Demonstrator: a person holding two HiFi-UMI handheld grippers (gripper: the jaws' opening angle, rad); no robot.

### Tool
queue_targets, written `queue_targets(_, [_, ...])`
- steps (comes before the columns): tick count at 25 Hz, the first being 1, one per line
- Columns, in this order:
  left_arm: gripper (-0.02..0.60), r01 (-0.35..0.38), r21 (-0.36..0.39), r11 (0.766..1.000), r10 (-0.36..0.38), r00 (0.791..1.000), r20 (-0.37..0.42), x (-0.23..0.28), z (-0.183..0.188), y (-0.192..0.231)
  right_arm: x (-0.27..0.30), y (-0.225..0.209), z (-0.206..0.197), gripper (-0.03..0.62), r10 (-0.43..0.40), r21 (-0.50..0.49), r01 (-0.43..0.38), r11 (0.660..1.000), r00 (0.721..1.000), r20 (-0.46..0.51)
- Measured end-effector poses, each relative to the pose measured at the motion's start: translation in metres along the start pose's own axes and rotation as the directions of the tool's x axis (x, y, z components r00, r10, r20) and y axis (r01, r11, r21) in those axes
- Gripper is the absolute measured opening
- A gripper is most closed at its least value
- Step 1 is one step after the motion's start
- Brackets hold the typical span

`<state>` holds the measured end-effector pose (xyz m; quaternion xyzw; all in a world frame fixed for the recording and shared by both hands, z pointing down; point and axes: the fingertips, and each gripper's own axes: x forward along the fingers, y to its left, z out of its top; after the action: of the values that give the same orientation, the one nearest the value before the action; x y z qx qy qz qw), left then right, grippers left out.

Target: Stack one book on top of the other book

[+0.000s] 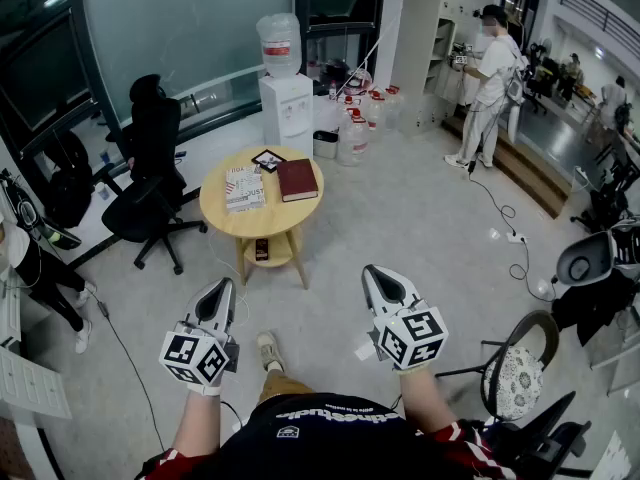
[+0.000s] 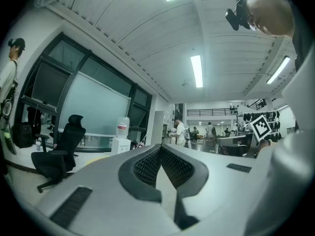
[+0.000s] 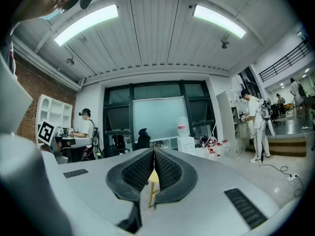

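While the person is standing well short of it, the round table [image 1: 285, 220] is lying at twelve o'clock, carrying the patterned book [image 1: 244, 189] with the red book [image 1: 297, 179] at its three o'clock. The left gripper [image 1: 221, 287] and right gripper [image 1: 379, 274] are riding closed and empty. Advised: close in first, then open one gripper's jaws wide before taking the red book by its edge.

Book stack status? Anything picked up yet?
Done: nothing. The red book and white book lie side by side on the table. In hand: nothing; left gripper and right gripper are shut, empty, short of the table. To do: grasp one book, set it on the other.
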<state>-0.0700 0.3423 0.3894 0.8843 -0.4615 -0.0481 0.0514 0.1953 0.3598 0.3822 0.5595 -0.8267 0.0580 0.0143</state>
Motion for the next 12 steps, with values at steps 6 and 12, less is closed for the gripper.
queue_targets(6, [0.017, -0.001, -0.002, 1.000, 0.001, 1.000, -0.001, 0.0021, 0.0031, 0.0022, 0.0010, 0.0029, 0.0040, 0.031, 0.005, -0.004, -0.005, 1.000, 1.000, 0.000])
queue_targets(12, [0.017, 0.004, -0.002, 1.000, -0.004, 1.000, 0.000, 0.0068, 0.0010, -0.0018, 0.0008, -0.0012, 0.0016, 0.031, 0.007, -0.005, -0.007, 1.000, 1.000, -0.003])
